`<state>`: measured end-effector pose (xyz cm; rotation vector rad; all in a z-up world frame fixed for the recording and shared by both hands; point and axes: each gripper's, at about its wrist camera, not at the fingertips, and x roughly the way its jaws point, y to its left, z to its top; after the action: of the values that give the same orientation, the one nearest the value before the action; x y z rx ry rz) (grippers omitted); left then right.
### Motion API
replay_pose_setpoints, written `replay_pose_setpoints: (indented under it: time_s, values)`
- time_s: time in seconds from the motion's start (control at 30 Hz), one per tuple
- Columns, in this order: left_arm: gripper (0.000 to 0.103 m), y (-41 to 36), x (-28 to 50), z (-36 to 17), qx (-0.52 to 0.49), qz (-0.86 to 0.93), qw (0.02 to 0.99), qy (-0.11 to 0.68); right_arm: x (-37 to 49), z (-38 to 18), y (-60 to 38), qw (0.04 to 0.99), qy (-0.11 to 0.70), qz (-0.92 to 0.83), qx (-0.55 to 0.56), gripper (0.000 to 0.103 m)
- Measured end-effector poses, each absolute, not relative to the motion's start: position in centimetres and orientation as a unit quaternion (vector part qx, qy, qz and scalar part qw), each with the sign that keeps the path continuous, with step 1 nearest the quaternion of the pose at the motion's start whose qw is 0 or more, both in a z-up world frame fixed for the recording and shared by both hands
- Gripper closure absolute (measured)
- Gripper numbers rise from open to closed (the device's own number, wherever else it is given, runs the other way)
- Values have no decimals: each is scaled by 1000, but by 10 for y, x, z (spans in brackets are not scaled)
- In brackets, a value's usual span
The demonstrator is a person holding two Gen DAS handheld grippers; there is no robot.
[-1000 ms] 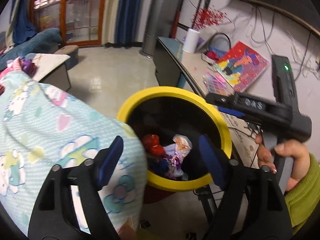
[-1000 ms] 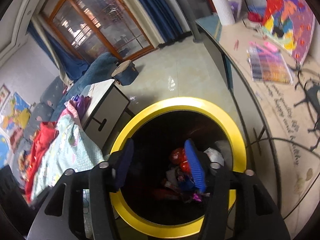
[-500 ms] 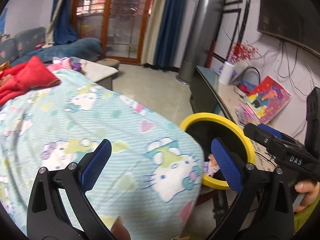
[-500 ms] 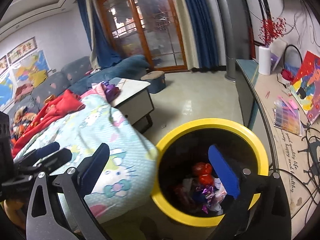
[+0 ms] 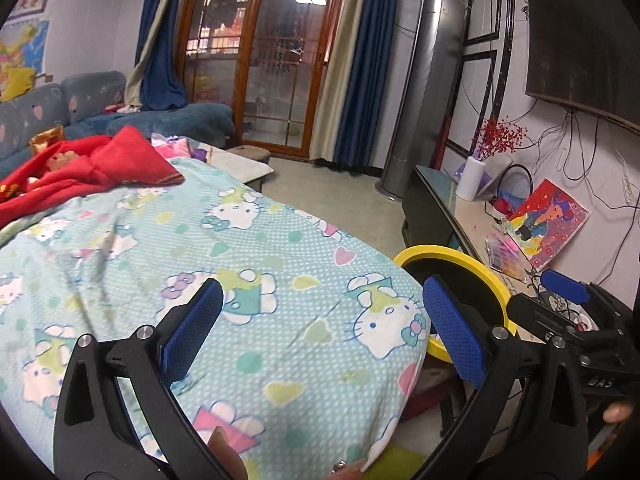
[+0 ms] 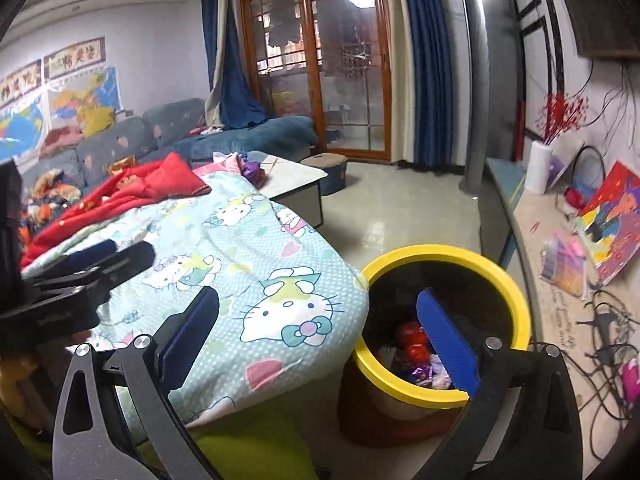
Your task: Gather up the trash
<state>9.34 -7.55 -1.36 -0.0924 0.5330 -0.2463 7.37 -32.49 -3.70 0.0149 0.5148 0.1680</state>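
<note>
Both grippers pulled back from yellow-rimmed bin | left gripper spread wide, empty, over cartoon blanket | right gripper spread, empty | wrappers inside bin

Bin: matt yellow plastic rim. Blanket: soft printed cloth. Floor: glossy tile. Gripper pads: textured blue rubber.

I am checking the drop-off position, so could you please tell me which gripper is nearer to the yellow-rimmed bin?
Right. The right gripper hangs beside the yellow-rimmed bin, one blue pad across its opening; the left gripper is over the bedspread, farther away.
</note>
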Motion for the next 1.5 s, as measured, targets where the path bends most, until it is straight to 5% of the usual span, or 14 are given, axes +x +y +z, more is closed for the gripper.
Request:
replay_pose_setpoints:
  time_s: [0.53,1.5]
  values:
    - [11,-51,67,-4,-70,-98,966,227,60,-30,-326,983,179,35,8,7]
    - [11,-51,63,-4,-69,-98,967,225,62,-36,-323,981,189,34,-4,7]
